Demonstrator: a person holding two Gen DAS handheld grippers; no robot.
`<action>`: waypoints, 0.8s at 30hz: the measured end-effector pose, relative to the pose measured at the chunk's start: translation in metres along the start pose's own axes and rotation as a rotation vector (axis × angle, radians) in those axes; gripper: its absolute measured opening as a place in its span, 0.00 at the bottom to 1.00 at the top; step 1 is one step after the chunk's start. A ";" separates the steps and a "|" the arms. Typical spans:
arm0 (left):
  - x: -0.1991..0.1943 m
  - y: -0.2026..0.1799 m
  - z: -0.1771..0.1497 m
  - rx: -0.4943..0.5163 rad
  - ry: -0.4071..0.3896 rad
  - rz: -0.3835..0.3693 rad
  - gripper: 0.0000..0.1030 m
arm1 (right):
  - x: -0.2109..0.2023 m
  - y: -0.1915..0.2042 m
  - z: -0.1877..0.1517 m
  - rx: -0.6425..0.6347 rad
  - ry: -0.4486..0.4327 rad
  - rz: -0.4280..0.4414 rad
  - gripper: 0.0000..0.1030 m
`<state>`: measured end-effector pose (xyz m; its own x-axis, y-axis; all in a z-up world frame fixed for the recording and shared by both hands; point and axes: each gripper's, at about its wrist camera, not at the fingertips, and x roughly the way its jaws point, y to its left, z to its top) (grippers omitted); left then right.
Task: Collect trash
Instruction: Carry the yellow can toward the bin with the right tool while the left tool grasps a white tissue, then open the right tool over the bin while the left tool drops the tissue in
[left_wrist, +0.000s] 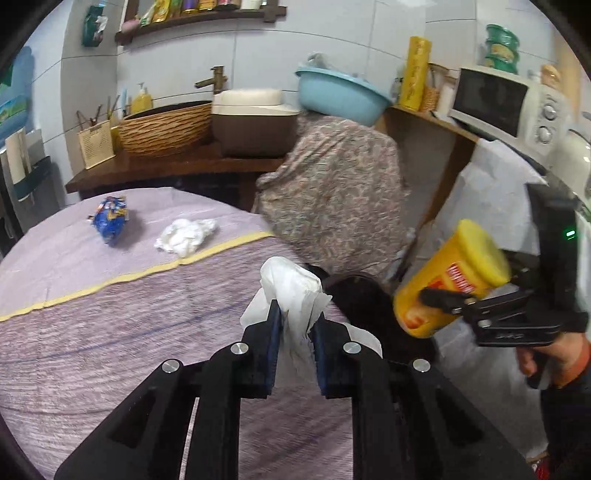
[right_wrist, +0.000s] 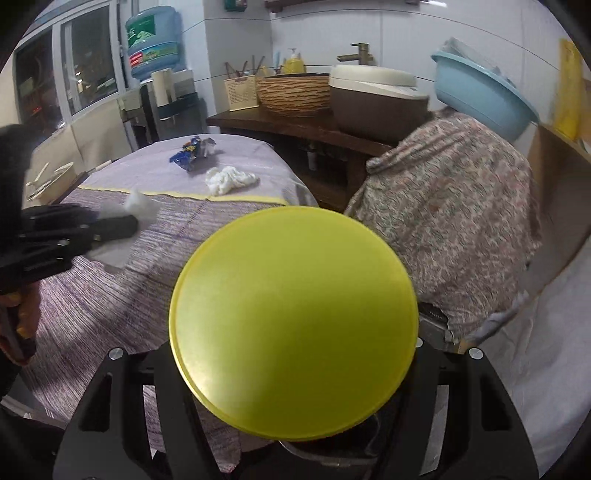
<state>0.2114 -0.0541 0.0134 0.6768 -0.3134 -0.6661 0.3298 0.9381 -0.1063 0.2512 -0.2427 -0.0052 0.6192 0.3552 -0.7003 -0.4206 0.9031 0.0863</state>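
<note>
Over the purple tablecloth (left_wrist: 110, 332), both grippers carry trash.

Left gripper (left_wrist: 297, 325) has its fingers pinched nearly together on a white tissue (left_wrist: 291, 291), held clear above the cloth near the table's edge. Right gripper (left_wrist: 447, 302) has its fingers spread wide around a yellow can (left_wrist: 454, 277), gripped by its sides, lid (right_wrist: 293, 321) facing the right wrist camera. Farther back on the cloth lie a crumpled tissue wad (left_wrist: 186, 236) and, just beside it, a blue wrapper (left_wrist: 110, 219), apart from each other.

Crumpled paper tissue (left_wrist: 295, 291), woven cloth tablecloth (left_wrist: 110, 332)
</note>
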 end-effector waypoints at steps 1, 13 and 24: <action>0.000 -0.008 -0.002 -0.005 0.003 -0.022 0.16 | 0.000 -0.005 -0.010 0.021 0.004 -0.003 0.64; 0.032 -0.076 -0.020 0.017 0.046 -0.121 0.16 | 0.065 -0.055 -0.090 0.194 0.137 -0.090 0.65; 0.067 -0.093 -0.034 0.010 0.110 -0.132 0.16 | 0.140 -0.083 -0.140 0.311 0.251 -0.134 0.65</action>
<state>0.2037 -0.1572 -0.0462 0.5515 -0.4148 -0.7237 0.4177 0.8883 -0.1908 0.2799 -0.3012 -0.2098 0.4576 0.1948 -0.8675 -0.1033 0.9807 0.1658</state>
